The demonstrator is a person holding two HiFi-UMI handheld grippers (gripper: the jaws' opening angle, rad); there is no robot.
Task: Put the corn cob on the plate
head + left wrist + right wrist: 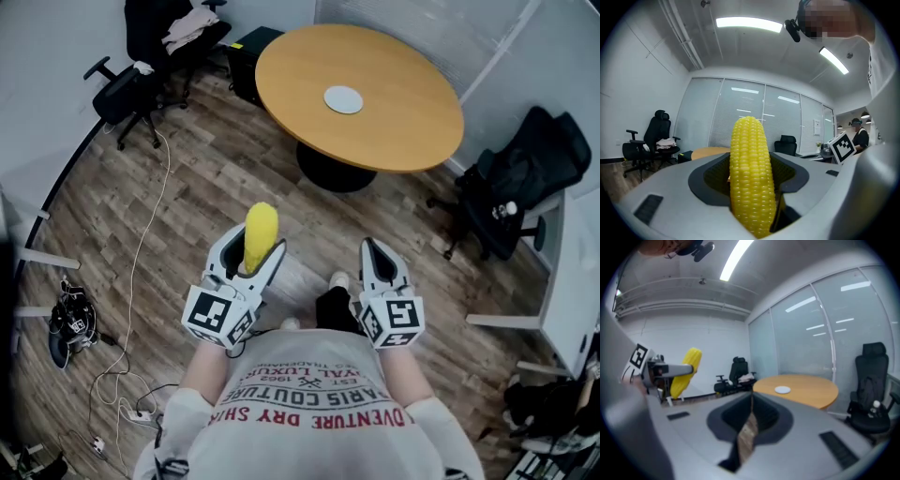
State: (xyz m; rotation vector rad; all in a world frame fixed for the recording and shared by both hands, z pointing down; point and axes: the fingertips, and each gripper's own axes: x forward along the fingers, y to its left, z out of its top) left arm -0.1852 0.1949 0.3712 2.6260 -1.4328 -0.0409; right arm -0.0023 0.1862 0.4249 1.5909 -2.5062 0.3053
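Observation:
A yellow corn cob (260, 235) stands upright between the jaws of my left gripper (251, 255), which is shut on it; in the left gripper view the corn cob (751, 177) fills the middle and pokes up past the jaws. My right gripper (379, 262) is held beside it at chest height, shut with nothing in it. A small white plate (343, 98) lies on the round wooden table (394, 131), well ahead of both grippers. From the right gripper view the plate (782, 390) and the corn cob (686, 372) both show.
Black office chairs stand at the far left (131, 89) and at the right (516, 187). A white cable (141, 253) runs over the wood floor, and shoes (67, 323) lie at the left. Glass partition walls close the room behind the table.

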